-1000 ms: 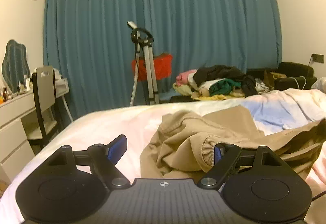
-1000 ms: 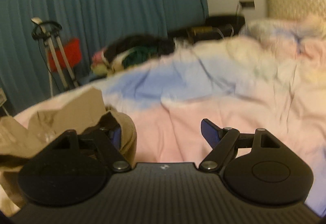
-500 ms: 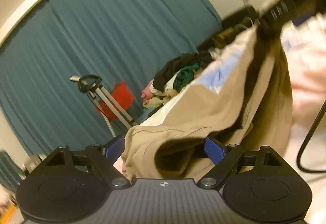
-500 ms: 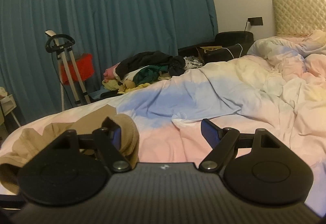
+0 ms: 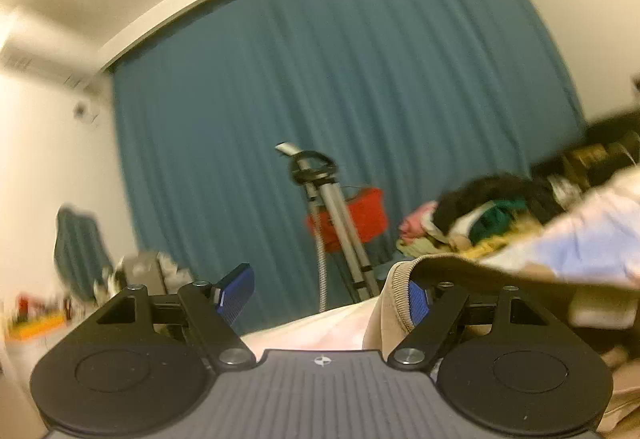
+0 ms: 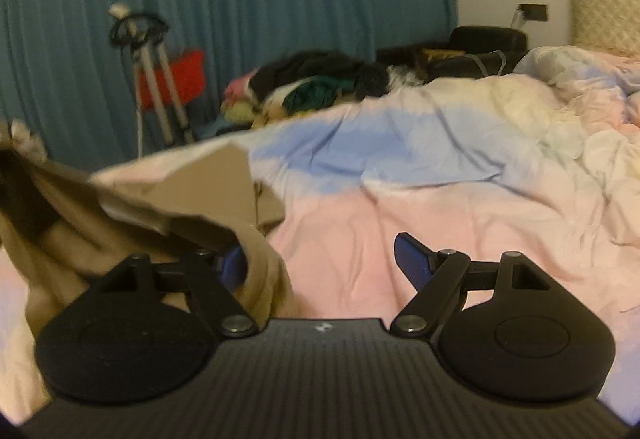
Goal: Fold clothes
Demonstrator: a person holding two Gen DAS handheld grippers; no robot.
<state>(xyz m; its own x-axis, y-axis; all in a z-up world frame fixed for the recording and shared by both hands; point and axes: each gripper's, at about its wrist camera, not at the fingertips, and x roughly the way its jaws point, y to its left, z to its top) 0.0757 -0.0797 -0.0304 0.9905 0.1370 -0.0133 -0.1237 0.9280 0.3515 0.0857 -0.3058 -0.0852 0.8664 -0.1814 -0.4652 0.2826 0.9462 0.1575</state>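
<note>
- Hanging over the bed (image 6: 420, 231), the beige garment (image 6: 208, 183) is draping on one blue pad of each claw.
- Left claw (image 5: 326, 289) is standing spread, cloth only over its right finger.
- Right claw (image 6: 320, 259) is standing spread too.

Teal curtain (image 5: 340, 111), pastel bed (image 6: 440, 199), possibly dresser (image 5: 36, 323) left.

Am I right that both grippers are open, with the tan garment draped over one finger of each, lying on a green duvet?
Nearly: the duvet is pastel pink, blue and white, as the right wrist view shows. Both the left gripper and right gripper are open, with the tan garment as described.
</note>
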